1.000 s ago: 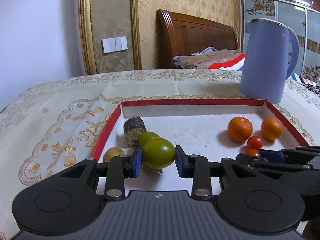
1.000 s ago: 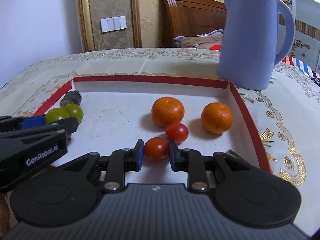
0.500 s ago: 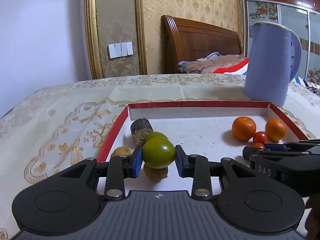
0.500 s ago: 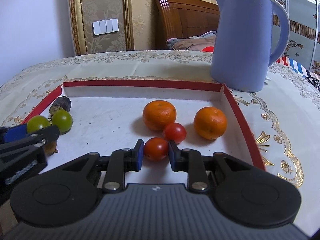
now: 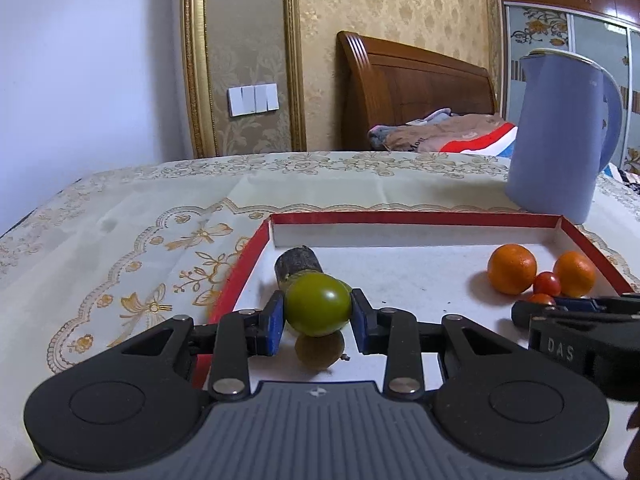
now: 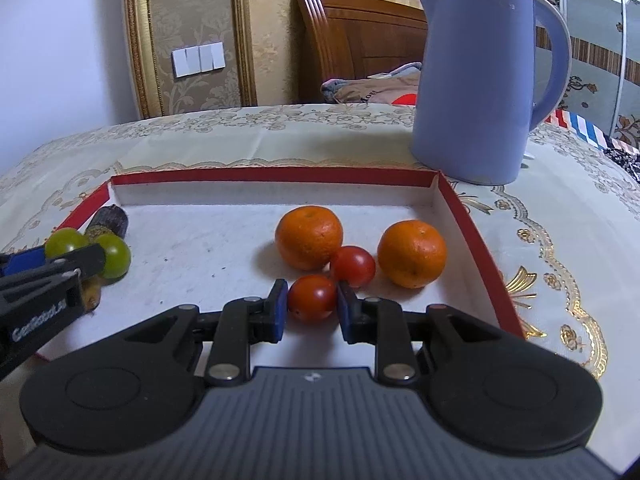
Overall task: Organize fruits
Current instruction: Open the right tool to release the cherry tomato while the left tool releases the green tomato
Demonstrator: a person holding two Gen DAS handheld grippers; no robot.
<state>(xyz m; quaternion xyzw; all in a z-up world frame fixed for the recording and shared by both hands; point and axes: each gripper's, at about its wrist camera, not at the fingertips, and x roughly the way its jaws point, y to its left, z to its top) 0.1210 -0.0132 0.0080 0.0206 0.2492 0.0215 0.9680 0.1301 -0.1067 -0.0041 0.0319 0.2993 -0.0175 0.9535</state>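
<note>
Fruits sit in a shallow cardboard tray (image 6: 476, 236), red rim, white matte floor with dark specks. Tray rests on a cream tablecloth (image 5: 132, 240) with gold embroidered bows and scalloped trim.

Left claw (image 5: 318, 316): black plastic, blue pads, clenched on a smooth glossy green tomato (image 5: 318, 304), round, pads pressing at its 3 and 9 o'clock. Tomato looks lifted off the tray floor. Just below it, at 6 o'clock, a dull yellow-brown small fruit (image 5: 319, 354) lies on the floor. At 11 o'clock of the held tomato, a dark rough stubby cylinder (image 5: 298, 264), kind cannot tell. A second green tomato (image 6: 114, 255) sits beside the held one, seen from the right wrist view.

Right claw (image 6: 311, 306): same build, clamped on a small shiny red tomato (image 6: 312, 298), pads on both sides. Cannot tell whether it still touches the floor. At its 1 o'clock, touching or nearly so, another red tomato (image 6: 353, 266). Two oranges, dimpled skin: one (image 6: 309, 238) at 12 o'clock, one (image 6: 412, 253) at 2 o'clock, red tomato between them.

Beyond the tray's far right corner, a lavender smooth plastic kettle (image 6: 476, 80) stands upright on the cloth. Behind: wooden headboard (image 5: 408, 88), gold patterned wallpaper, white wall switches (image 5: 253, 99).
</note>
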